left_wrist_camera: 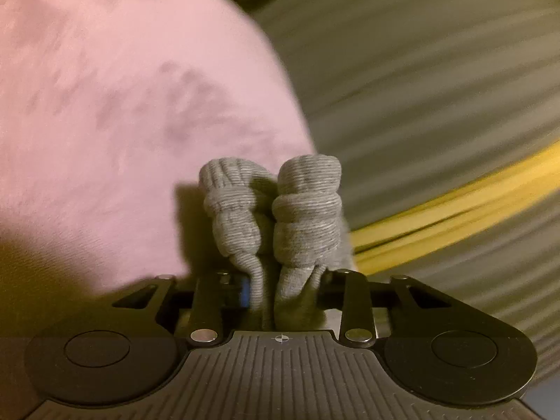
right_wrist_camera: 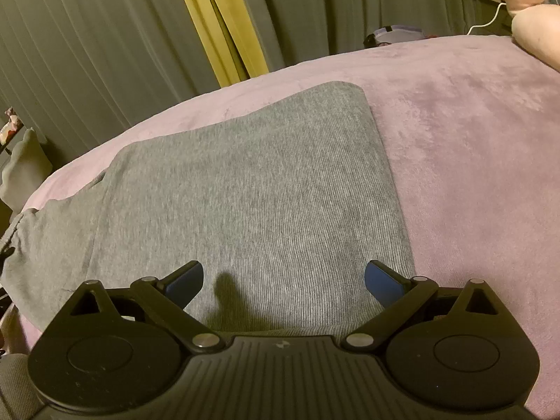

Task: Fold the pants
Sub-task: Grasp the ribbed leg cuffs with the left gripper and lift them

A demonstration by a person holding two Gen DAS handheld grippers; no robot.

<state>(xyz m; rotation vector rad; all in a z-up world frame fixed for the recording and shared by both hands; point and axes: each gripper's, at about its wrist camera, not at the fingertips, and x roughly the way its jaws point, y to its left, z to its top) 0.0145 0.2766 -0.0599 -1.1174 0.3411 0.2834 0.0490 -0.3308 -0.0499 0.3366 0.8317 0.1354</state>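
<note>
the left gripper [left_wrist_camera: 267, 280] is pinching a bunched, ribbed cuff of the grey pants [left_wrist_camera: 273, 210]; the fabric rises in two knotted-looking rolls between its jaws and hides most of the blue pads. behind the bunch lies the pink blanket [left_wrist_camera: 105, 105], blurred, and to its right the grey pleated curtain [left_wrist_camera: 437, 70] with a yellow strip [left_wrist_camera: 455, 206] running through it.

the right gripper [right_wrist_camera: 284, 281] hangs with its jaws spread wide, nothing between them, just above the near end of the pants [right_wrist_camera: 252, 189], which lie flat as a folded grey panel on the blanket [right_wrist_camera: 455, 140]. its shadow falls on the cloth between the fingers [right_wrist_camera: 381, 280].

the panel's right edge runs straight and clear, with open blanket beyond it. on the left the fabric slumps over the bed's side. a pale pillow [right_wrist_camera: 535, 38] sits at the far right corner, a white cable [right_wrist_camera: 490, 17] near it, and a small dark-and-pale object [right_wrist_camera: 395, 35] lies at the far edge, too small to tell.
</note>
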